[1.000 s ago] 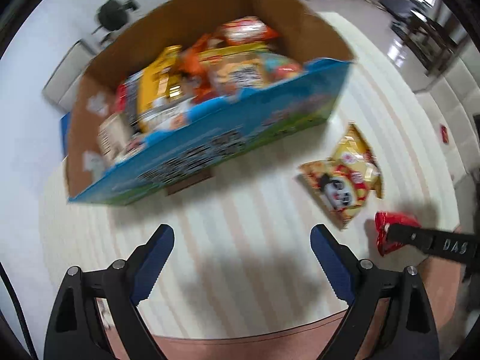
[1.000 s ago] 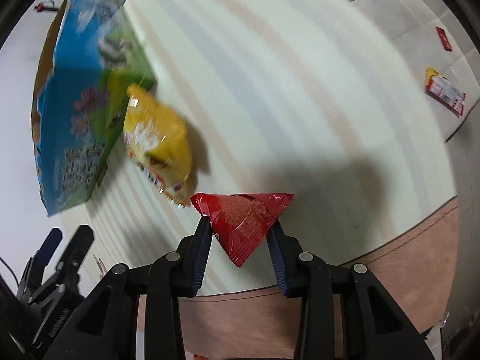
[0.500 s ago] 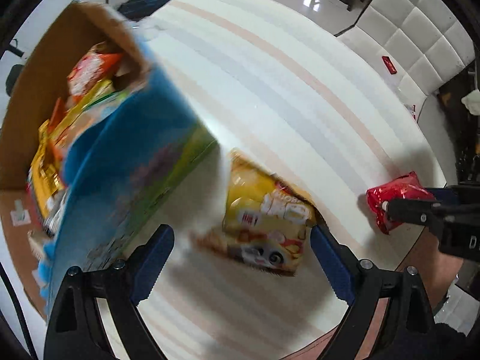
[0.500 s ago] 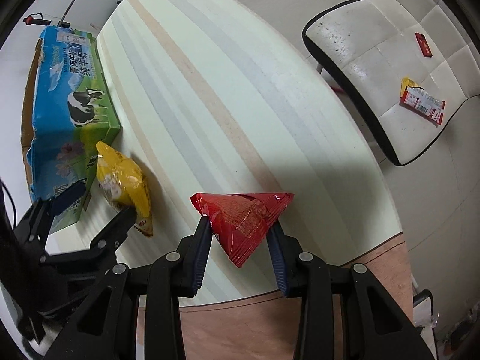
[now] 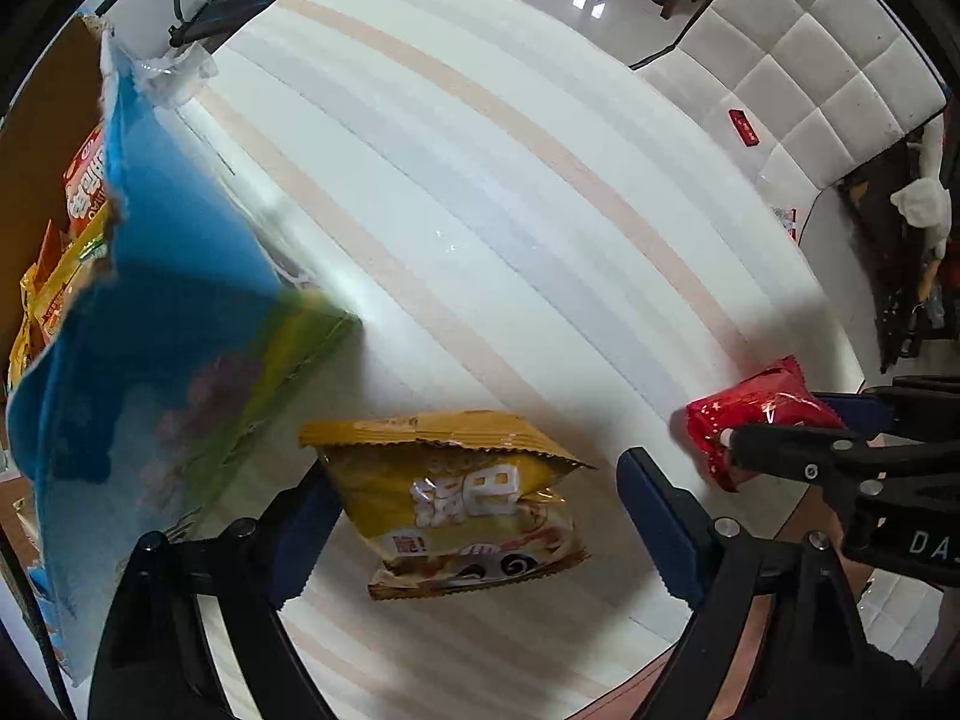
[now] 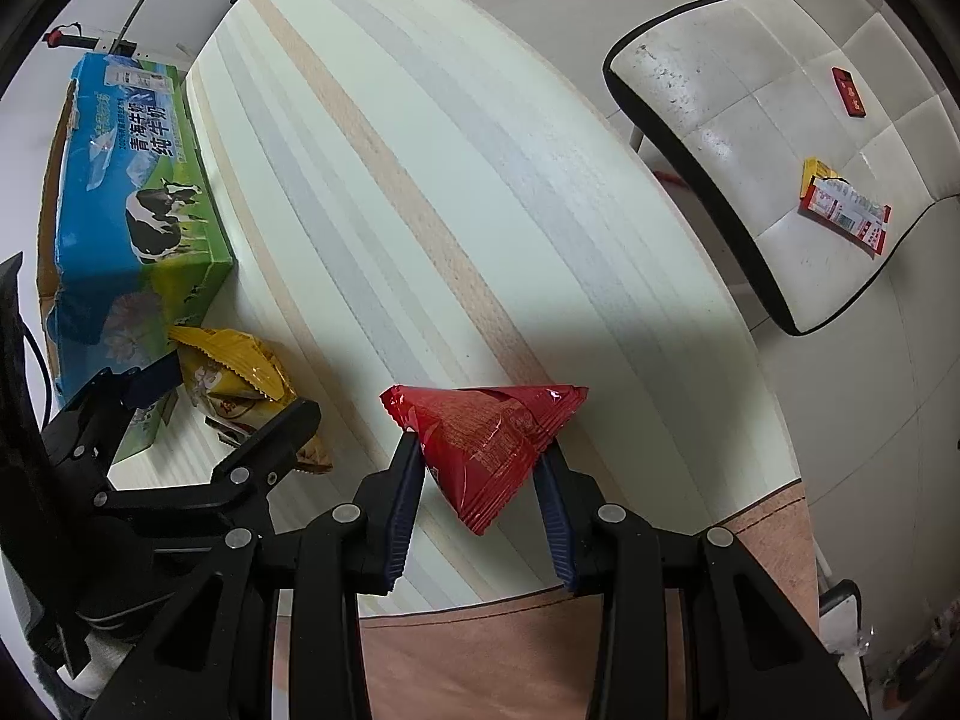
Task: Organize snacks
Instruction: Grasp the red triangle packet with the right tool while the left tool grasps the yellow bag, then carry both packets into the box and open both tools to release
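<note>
A yellow snack bag [image 5: 456, 498] lies on the striped table [image 5: 510, 180] beside a blue-green carton [image 5: 150, 360]. My left gripper [image 5: 474, 516] points down over the bag with a finger on either side, and its jaws are closing. A gap shows at the right pad. In the right wrist view the same bag [image 6: 240, 366] sits between the left gripper's fingers [image 6: 225, 399], next to the carton [image 6: 132, 192]. My right gripper [image 6: 480, 468] is shut on a red triangular packet [image 6: 486, 438], held just above the table near its front edge. That packet [image 5: 756, 414] shows at the right of the left wrist view.
The carton holds several orange and yellow snack packs [image 5: 84, 186]. A crumpled clear wrapper [image 5: 174, 72] hangs at its far corner. Off the table's right side stands a white cushioned seat [image 6: 750, 138] with a red-and-white packet [image 6: 846, 213] and a small red item [image 6: 847, 90].
My left gripper swung away from the carton's opening, came down over the yellow bag and now straddles it with slightly narrower jaws. My right gripper shifted a little, still holding the red packet.
</note>
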The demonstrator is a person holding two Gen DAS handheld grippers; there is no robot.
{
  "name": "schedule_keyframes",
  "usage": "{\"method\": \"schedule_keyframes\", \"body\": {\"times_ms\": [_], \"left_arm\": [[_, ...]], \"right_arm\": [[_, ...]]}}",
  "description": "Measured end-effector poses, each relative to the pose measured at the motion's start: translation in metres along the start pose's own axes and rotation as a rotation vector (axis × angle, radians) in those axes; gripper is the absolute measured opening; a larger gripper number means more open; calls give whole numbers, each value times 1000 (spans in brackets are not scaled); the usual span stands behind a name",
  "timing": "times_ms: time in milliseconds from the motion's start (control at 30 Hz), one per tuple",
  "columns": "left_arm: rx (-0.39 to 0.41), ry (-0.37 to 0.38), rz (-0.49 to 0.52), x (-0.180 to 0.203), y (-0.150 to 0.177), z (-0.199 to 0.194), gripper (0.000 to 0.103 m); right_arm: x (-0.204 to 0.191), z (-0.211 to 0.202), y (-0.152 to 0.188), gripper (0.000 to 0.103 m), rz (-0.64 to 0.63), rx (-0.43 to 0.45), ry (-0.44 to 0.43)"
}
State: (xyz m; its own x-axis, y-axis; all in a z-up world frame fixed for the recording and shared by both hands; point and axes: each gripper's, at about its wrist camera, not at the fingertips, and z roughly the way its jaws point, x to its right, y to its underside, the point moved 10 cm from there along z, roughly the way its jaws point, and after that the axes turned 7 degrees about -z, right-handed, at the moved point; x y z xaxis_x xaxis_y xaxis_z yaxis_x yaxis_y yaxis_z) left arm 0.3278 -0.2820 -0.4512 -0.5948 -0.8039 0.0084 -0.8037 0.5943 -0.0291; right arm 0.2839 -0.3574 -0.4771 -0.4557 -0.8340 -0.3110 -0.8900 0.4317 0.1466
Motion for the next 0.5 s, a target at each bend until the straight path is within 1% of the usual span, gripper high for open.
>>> {"method": "schedule_keyframes", "body": {"times_ms": [33,100,200,400,500], "left_arm": [[0,3,-9,-1,0,1,85],[-6,15,-33,-4,1,1,71],[-8,36,-69,-6,2,2,63],[5,63,-146,-12,9,-2,56],[15,69,-169,-14,13,-9,56]], "right_arm": [[-1,1,0,40,-1,-2,0],[-1,2,1,40,-2,-4,-1],[-1,3,0,40,-5,-6,1],[-4,2,-1,39,-17,0,3],[-6,0,0,39,-25,6,4]]}}
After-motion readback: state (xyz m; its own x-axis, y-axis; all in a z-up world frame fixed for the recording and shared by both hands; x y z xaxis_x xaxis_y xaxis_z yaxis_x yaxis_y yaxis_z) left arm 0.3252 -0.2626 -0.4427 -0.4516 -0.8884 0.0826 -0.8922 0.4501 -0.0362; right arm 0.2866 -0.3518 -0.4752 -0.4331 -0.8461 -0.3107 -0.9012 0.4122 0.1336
